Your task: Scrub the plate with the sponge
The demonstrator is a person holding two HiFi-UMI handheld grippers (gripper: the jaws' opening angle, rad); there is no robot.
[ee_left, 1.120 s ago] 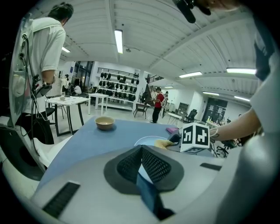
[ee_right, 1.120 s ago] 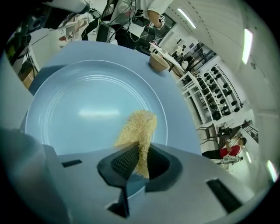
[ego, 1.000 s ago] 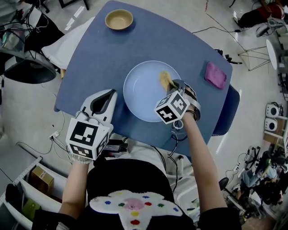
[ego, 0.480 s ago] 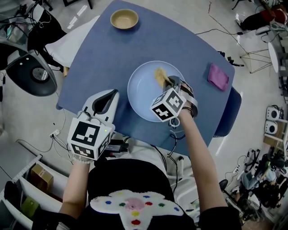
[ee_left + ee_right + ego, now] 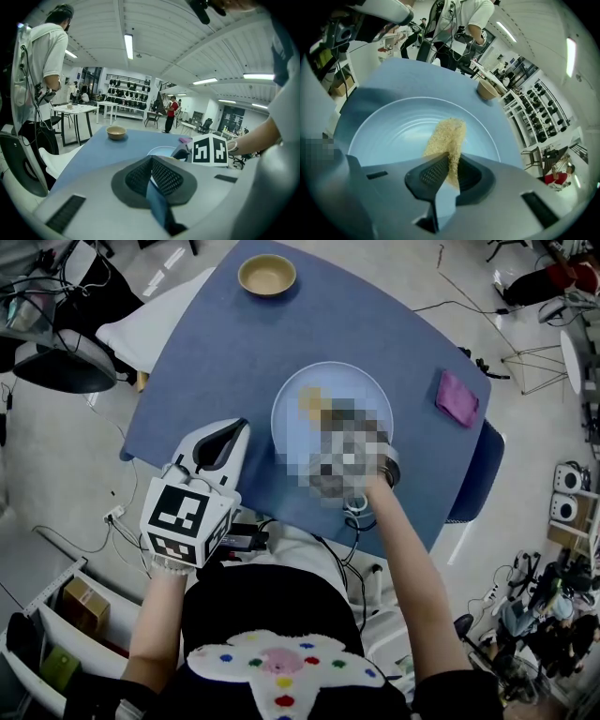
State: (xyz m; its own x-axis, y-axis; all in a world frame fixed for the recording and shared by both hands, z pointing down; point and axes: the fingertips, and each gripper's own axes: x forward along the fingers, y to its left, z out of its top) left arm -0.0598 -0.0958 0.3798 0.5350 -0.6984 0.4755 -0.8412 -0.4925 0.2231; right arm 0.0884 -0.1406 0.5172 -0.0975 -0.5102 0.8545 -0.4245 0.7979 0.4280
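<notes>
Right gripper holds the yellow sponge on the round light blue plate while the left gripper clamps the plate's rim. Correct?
No. The left gripper is shut on nothing, apart from the round light blue plate; the left gripper view shows it. The right gripper does hold the yellow sponge on that plate.

Probably a lab: worktables (image 5: 77, 108), wall racks (image 5: 126, 89), strip lights (image 5: 129, 46).

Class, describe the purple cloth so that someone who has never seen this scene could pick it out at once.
Start at the blue table seen from the head view. To the person's right of the pale plate, near the table's edge, lies the cloth. It is the only purple thing there, a small patch lying alone, unlike the round tan bowl at the far end.
</notes>
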